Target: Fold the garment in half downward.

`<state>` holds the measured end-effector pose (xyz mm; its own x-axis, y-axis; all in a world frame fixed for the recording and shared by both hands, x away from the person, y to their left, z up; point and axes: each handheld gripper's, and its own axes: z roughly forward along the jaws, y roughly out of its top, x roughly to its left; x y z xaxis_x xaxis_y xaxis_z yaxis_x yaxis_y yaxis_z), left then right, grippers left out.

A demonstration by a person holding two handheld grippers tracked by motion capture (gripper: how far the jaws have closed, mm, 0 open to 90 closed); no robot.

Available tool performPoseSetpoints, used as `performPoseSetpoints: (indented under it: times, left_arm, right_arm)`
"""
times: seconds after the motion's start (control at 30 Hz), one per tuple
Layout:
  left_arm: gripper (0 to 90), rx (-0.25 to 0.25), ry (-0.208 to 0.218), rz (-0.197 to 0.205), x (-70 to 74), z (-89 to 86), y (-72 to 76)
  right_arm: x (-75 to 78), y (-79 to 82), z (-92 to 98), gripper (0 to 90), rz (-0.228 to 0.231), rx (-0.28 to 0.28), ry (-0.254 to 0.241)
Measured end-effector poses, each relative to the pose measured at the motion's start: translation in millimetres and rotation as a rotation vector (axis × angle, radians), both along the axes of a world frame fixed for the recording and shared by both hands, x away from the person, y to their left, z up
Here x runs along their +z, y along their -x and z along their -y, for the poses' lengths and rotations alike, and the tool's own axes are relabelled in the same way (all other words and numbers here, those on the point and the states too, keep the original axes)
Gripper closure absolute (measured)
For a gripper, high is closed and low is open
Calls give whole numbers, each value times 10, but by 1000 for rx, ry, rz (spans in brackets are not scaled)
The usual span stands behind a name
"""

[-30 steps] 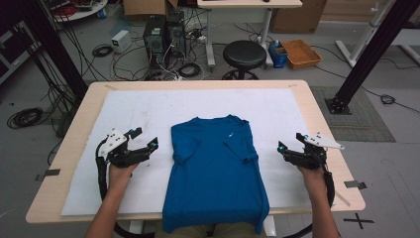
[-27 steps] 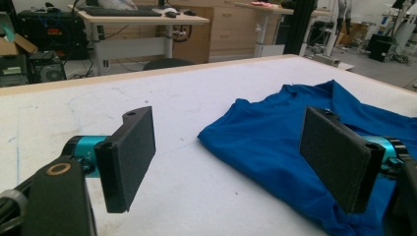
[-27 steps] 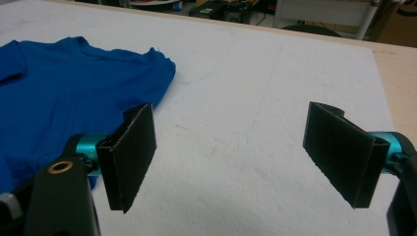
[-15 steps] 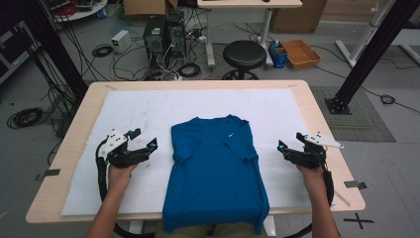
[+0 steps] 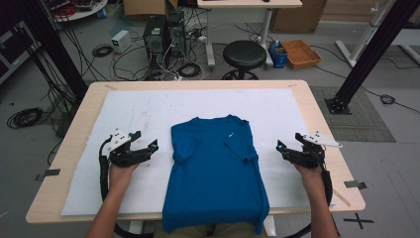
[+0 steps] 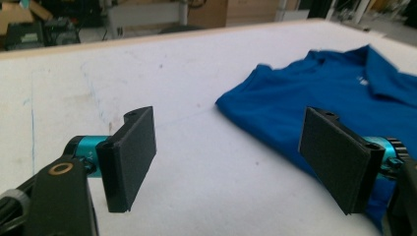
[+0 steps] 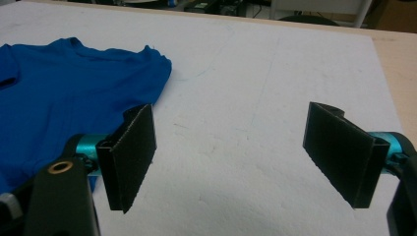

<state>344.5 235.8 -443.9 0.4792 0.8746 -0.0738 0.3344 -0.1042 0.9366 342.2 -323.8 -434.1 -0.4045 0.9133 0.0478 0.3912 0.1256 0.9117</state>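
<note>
Two sets of tongs rest on the white sheet, the left tongs and right tongs each with jaws apart and nothing between them. Between them lies the blue shirt, its hem hanging over the near table edge, cut off from sight. A tiny white chest mark is unreadable. Nothing has shifted since a second ago.

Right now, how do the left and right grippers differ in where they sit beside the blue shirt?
The left gripper sits over the white mat, close to the blue shirt; the right gripper sits farther from the shirt, nearer the table's wooden edge. The left gripper points toward a sleeve, the right toward the shirt's side. Both have open jaws holding nothing.
</note>
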Motion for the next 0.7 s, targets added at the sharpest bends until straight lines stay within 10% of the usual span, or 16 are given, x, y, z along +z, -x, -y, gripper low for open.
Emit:
performPoseSetpoints:
  times: [0.37,0.7]
  left_arm:
    - [263,49,-29,-187,110,410,-500]
    - [362,65,-156,-286,-52,728,-869]
  right_arm:
    - [-13,7,-58,201,-12,27,19]
    - [-30,-54,-200,201,-40,52,34]
